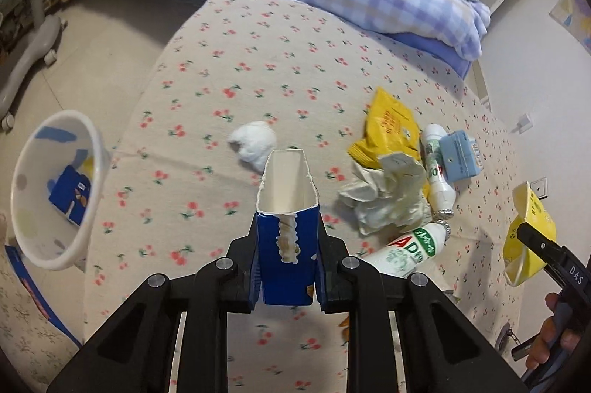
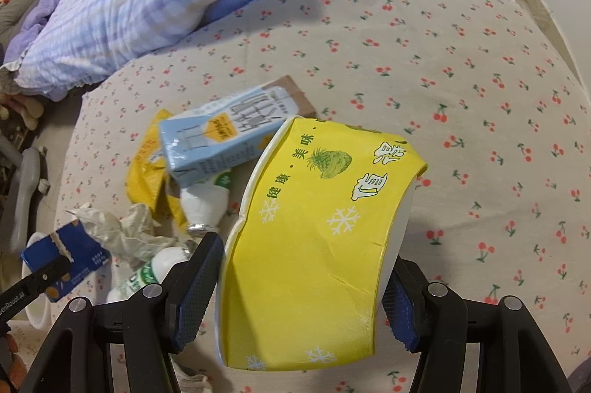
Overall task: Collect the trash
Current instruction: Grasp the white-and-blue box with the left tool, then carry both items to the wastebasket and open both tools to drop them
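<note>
Matt cotton-like cloth with a cherry print is seen on the bed sheet (image 1: 295, 68). The torn blue carton (image 1: 286, 245) is made of cardboard with a ragged white paper edge. The yellow cup (image 2: 317, 245) is of creased, slightly glossy paper. The basin (image 1: 22, 208) is formed of smooth white plastic. The tissue wad (image 1: 253, 142) looks soft and fibrous.

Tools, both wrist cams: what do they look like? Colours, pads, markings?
Left tool and right tool: matte black angular linkages with silver pivot bolts. Right one's fingers carry dark blue textured pads. White lettering "DAS" marks the right tool's side; the holding hand is bare.
</note>
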Action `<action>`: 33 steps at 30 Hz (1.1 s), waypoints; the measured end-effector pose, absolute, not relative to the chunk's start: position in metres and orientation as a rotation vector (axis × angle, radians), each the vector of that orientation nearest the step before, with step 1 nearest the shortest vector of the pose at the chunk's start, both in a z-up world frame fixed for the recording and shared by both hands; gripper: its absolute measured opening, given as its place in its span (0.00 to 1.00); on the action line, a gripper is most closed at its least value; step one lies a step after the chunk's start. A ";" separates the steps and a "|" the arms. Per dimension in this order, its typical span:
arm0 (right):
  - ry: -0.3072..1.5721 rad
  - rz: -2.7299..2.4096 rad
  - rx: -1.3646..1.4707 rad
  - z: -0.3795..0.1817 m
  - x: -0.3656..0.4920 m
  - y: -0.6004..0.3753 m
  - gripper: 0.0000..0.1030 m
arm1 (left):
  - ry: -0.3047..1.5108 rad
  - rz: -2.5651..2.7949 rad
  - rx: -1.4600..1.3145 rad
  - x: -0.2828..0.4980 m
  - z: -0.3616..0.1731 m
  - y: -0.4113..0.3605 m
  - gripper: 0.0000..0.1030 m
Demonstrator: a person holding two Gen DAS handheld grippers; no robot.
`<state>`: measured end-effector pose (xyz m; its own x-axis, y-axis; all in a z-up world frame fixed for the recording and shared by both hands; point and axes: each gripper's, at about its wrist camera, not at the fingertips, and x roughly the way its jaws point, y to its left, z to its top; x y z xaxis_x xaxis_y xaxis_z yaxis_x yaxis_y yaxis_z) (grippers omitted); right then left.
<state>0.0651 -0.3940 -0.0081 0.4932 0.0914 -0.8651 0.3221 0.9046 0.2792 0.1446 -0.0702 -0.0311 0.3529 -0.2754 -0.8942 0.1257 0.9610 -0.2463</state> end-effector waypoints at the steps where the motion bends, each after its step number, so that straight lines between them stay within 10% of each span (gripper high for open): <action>1: 1.051 -0.141 0.436 -0.007 0.066 -0.392 0.66 | 1.180 -0.264 -0.147 0.144 -0.030 -0.067 0.23; 33: 0.995 0.139 0.280 0.026 0.113 -0.213 0.66 | 1.062 -0.076 -0.198 0.141 -0.006 0.104 0.23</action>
